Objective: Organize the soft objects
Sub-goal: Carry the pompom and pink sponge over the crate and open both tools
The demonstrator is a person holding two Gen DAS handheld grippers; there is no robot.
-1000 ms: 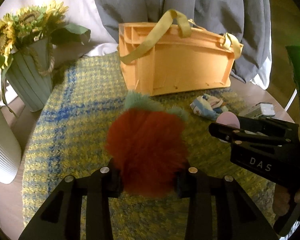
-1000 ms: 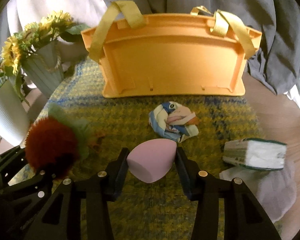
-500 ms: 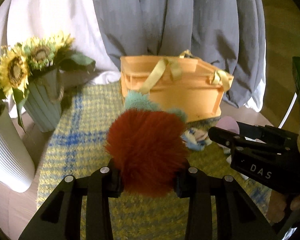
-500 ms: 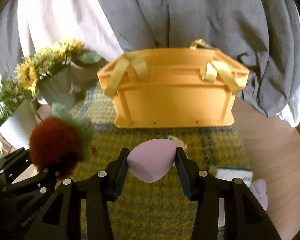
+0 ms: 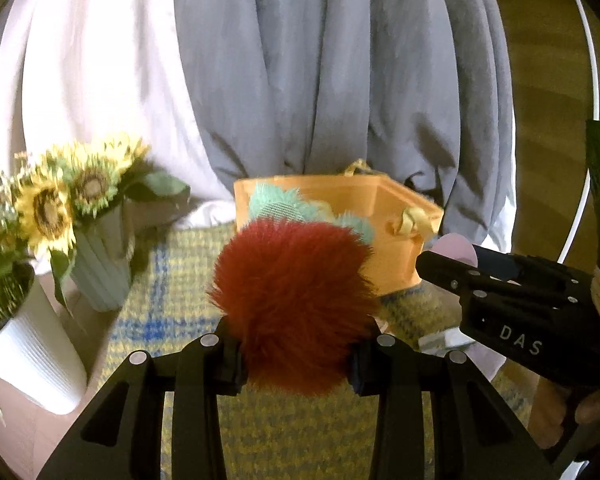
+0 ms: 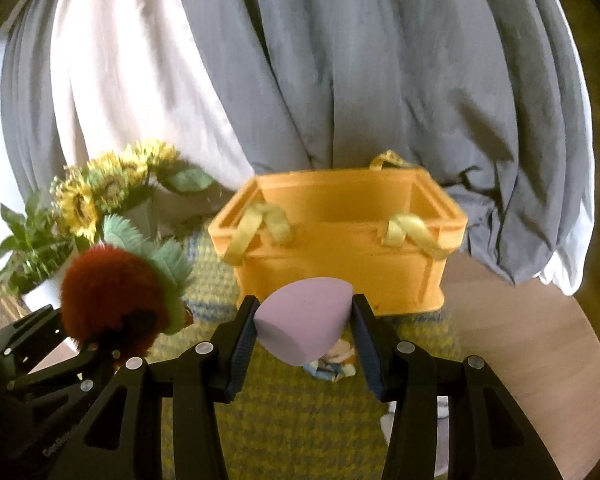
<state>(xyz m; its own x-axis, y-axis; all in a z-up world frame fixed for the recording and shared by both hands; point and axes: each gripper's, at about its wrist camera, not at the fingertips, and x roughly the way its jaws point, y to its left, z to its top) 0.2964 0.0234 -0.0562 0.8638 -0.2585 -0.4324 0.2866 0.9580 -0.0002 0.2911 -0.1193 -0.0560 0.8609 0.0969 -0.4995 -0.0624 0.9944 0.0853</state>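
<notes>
The fluffy pom-pom (image 5: 296, 304) is rust red with mint-green fabric leaves (image 5: 276, 206) behind it. The egg-shaped sponge (image 6: 306, 320) is pale lilac pink. The crate (image 6: 352, 248) is orange, with yellow ribbon handles (image 6: 256, 228). The mat (image 5: 284, 432) is a yellow and grey-green houndstooth weave crossed by blue stripes. The sunflowers (image 5: 50, 210) are yellow with brown centres, in a pale green ribbed vase (image 5: 102, 276); beside it stands a white ribbed pot (image 5: 32, 356). The draped cloth (image 6: 360, 72) is grey and white. The surface (image 6: 532, 344) is light wood. The fingers (image 6: 244, 344) are black.
</notes>
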